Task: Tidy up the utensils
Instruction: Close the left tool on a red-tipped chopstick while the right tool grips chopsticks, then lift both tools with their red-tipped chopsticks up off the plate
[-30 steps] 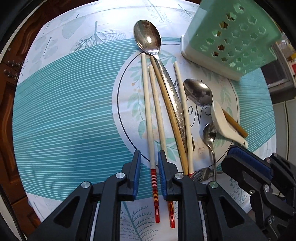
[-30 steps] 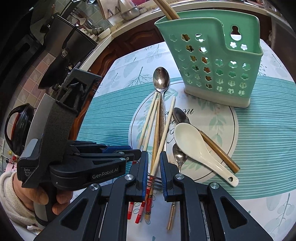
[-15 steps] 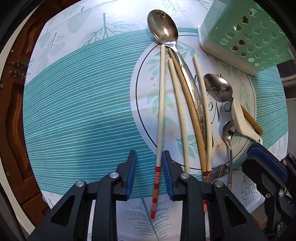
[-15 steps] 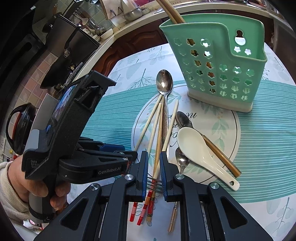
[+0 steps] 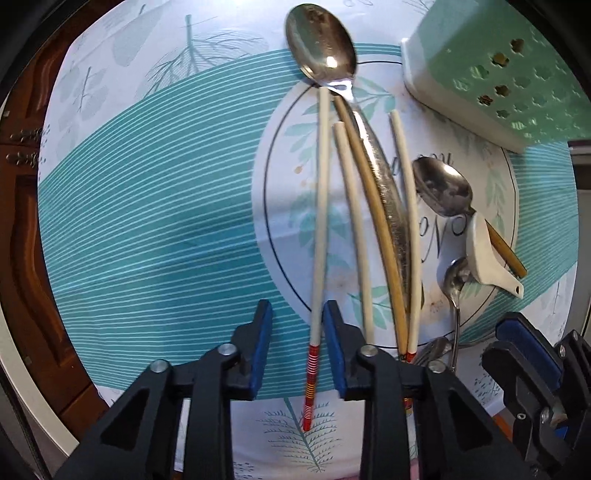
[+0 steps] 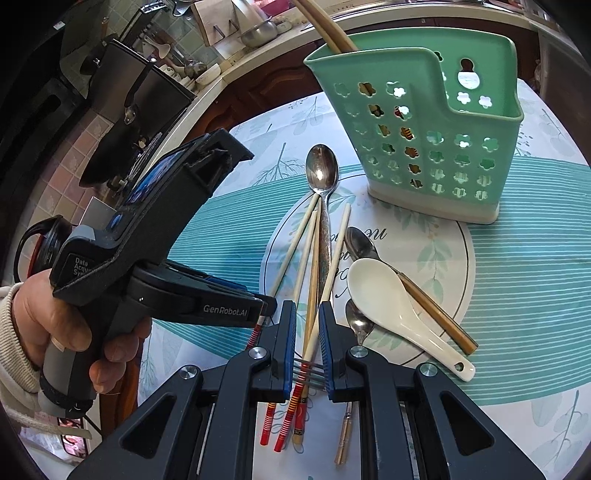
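Several chopsticks and spoons lie on a teal and white placemat (image 5: 147, 206). My left gripper (image 5: 297, 325) is open around a cream chopstick with a red striped end (image 5: 320, 206); the chopstick is tilted and touches the right pad. Beside it lie another cream chopstick (image 5: 352, 221), a bamboo chopstick (image 5: 373, 206) and a large steel spoon (image 5: 321, 40). My right gripper (image 6: 307, 325) is partly open over a fork (image 6: 308, 371) and a cream chopstick (image 6: 328, 280). The green utensil holder (image 6: 424, 122) stands behind, with a bamboo chopstick (image 6: 325, 22) in it.
A white ceramic spoon (image 6: 391, 302) lies over a steel spoon (image 6: 360, 243) and a bamboo chopstick (image 6: 436, 314). A small teaspoon (image 6: 358, 321) lies next to it. A kitchen counter with pots (image 6: 140, 92) is behind the table on the left.
The left gripper has opened wider and pulled back and up. The red-ended cream chopstick has swung to a tilt between its pads. The right gripper has risen a little.
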